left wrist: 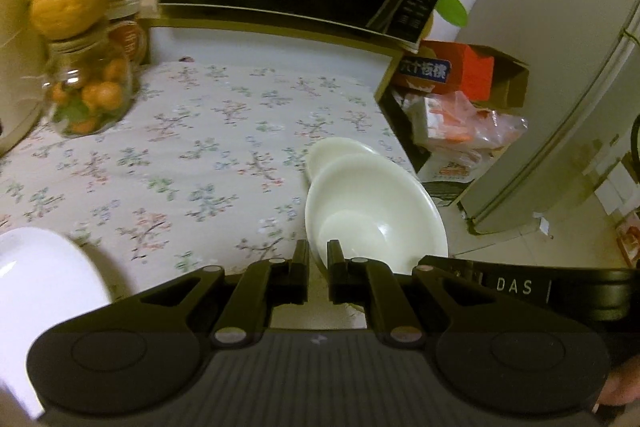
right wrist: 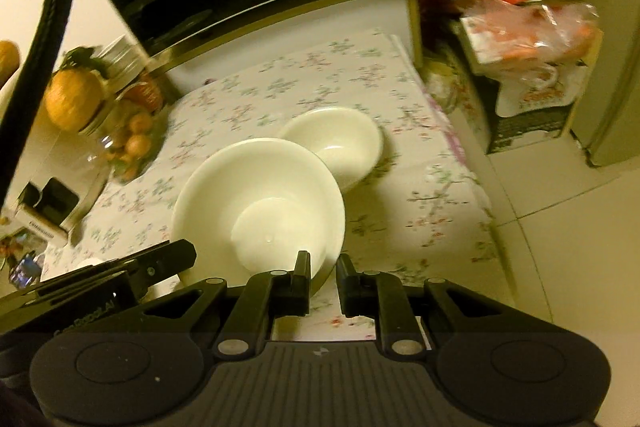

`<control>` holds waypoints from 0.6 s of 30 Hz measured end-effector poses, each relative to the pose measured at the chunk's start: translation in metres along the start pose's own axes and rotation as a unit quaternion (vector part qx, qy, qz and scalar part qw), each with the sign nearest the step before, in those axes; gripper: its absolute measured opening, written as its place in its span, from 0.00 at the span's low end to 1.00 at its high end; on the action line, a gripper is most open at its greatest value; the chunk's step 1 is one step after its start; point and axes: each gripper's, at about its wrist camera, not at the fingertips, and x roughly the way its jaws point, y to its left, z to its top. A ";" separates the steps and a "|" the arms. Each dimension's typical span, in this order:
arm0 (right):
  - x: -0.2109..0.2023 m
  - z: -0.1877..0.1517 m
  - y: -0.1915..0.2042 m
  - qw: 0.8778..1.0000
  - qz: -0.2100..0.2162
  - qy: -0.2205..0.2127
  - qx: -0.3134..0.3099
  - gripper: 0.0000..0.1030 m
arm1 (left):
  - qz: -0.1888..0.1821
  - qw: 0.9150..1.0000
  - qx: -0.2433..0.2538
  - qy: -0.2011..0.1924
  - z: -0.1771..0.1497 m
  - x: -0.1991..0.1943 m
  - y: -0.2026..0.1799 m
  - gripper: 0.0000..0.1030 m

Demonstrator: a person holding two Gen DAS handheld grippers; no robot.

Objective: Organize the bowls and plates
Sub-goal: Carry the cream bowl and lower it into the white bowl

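1. Step: I judge this as the stacking phase. Large bowl (right wrist: 260,203) is gripped on its near rim and held tilted, lower centre of the right wrist view; small bowl (right wrist: 336,143) sits on the floral tablecloth (right wrist: 420,187) just behind it.
2. Right gripper (right wrist: 323,267): jaws narrowed onto the large bowl's rim, one finger inside, one outside.
3. Left gripper (left wrist: 318,255): same narrow gap, straddling the same bowl's rim at lower centre of its view.
4. Third white dish (left wrist: 44,291) at lower left of the left view, blurred.
5. Next: needs a level carry over the small bowl or a clean set-down; two-handed hold must move together.
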 end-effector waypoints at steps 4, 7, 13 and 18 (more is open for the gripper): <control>0.002 -0.005 0.016 1.000 0.008 0.006 -0.019 0.14 | 0.010 1.000 0.003 -0.001 -0.007 -0.011 0.011 0.07; 0.005 -0.012 0.026 0.999 0.013 0.014 -0.033 0.14 | 0.014 1.000 0.000 0.005 -0.012 -0.014 0.019 0.07; 0.012 -0.020 0.040 0.998 0.014 0.029 -0.050 0.14 | 0.024 1.000 0.000 0.018 -0.023 -0.013 0.030 0.08; 0.014 -0.026 0.043 0.998 0.009 0.036 -0.059 0.14 | 0.030 0.999 0.002 0.024 -0.030 -0.012 0.032 0.08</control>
